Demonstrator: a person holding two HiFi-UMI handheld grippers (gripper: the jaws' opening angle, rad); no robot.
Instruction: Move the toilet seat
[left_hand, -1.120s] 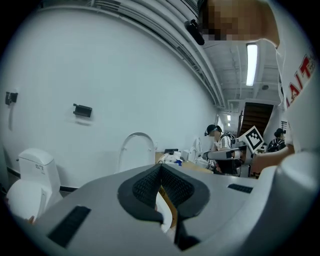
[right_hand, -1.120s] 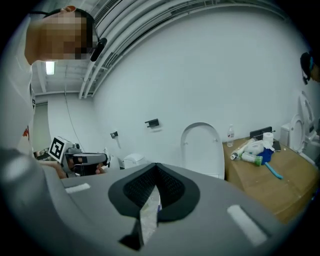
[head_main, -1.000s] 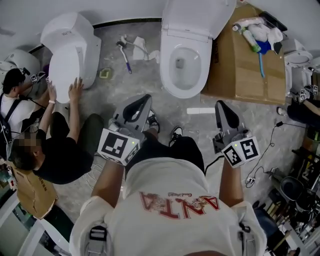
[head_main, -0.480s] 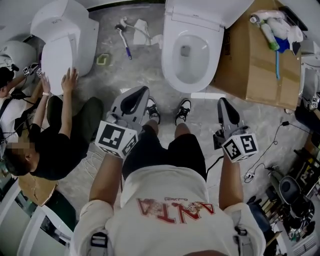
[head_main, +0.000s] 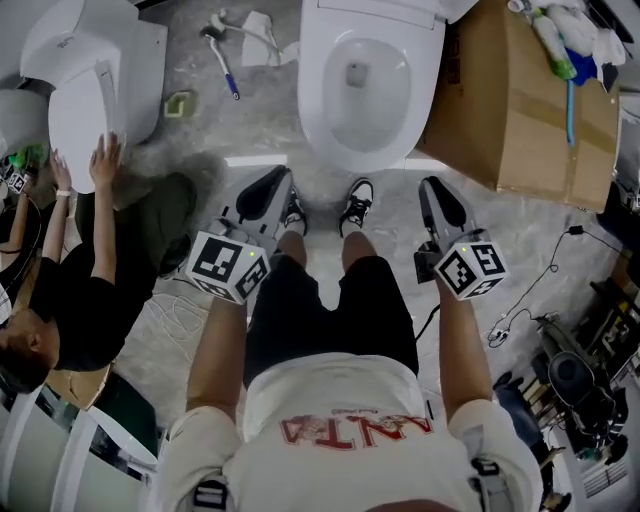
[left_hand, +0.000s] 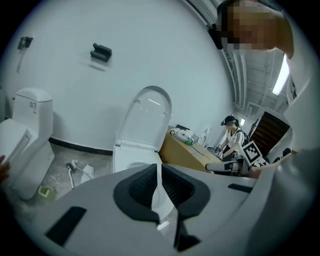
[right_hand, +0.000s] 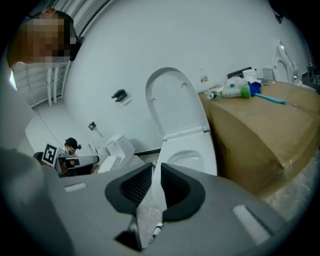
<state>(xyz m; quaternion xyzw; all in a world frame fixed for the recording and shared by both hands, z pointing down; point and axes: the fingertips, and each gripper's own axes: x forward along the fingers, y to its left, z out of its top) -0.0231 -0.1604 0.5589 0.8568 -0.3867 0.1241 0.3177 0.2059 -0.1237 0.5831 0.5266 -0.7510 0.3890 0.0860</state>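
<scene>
The person stands with both shoes (head_main: 355, 205) on the grey floor, facing a white toilet (head_main: 368, 150) at 12 o'clock in the head view. The toilet seat (right_hand: 175, 100) is raised and stands upright behind the open bowl, against the wall. No gripper touches it.

The left gripper (head_main: 270, 185) hangs at about 11 o'clock from the person's knees, near the front of the bowl. Its jaws are clenched together, with nothing between them. The right gripper (head_main: 437, 190) hangs at about 1 o'clock, beside the bowl. Its jaws have just been opening and now stand a little apart, also with nothing between them.

A cardboard box (head_main: 540, 110) stands just beside the toilet at 2 o'clock, with bottles and a blue tool on top. At 10 o'clock a second toilet (head_main: 85, 90) stands, and a kneeling person lays a hand (head_main: 103, 155) on it.
</scene>
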